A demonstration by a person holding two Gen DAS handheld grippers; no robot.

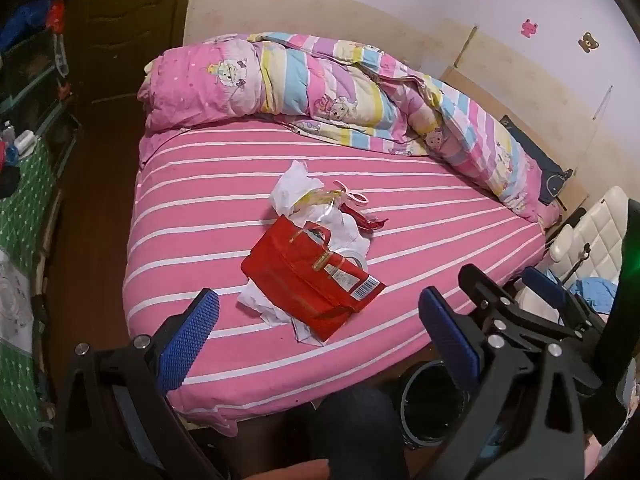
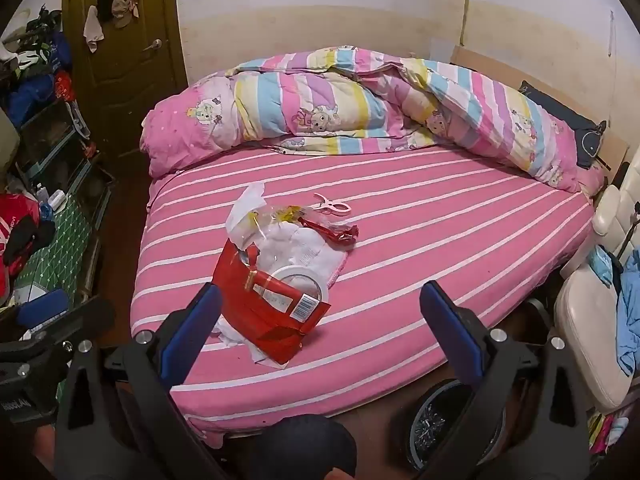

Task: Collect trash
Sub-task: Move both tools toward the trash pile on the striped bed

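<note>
A pile of trash lies mid-bed on the pink striped sheet: a red paper bag [image 1: 312,280] [image 2: 268,308], crumpled white paper [image 1: 292,190] [image 2: 304,252], a roll of tape [image 2: 304,278], a red wrapper [image 1: 366,218] [image 2: 336,234] and a pink clip [image 2: 334,206]. My left gripper [image 1: 320,332] is open and empty, above the bed's near edge, just short of the bag. My right gripper [image 2: 320,332] is open and empty, hovering beside the bag's near end. It also shows in the left wrist view [image 1: 508,292].
A black bin with a liner [image 1: 432,400] [image 2: 452,420] stands on the floor by the bed's near right corner. A rolled quilt [image 2: 360,108] lies along the bed's far side. A white chair [image 2: 592,288] stands right; cluttered shelves [image 2: 48,168] and a door [image 2: 124,40] are left.
</note>
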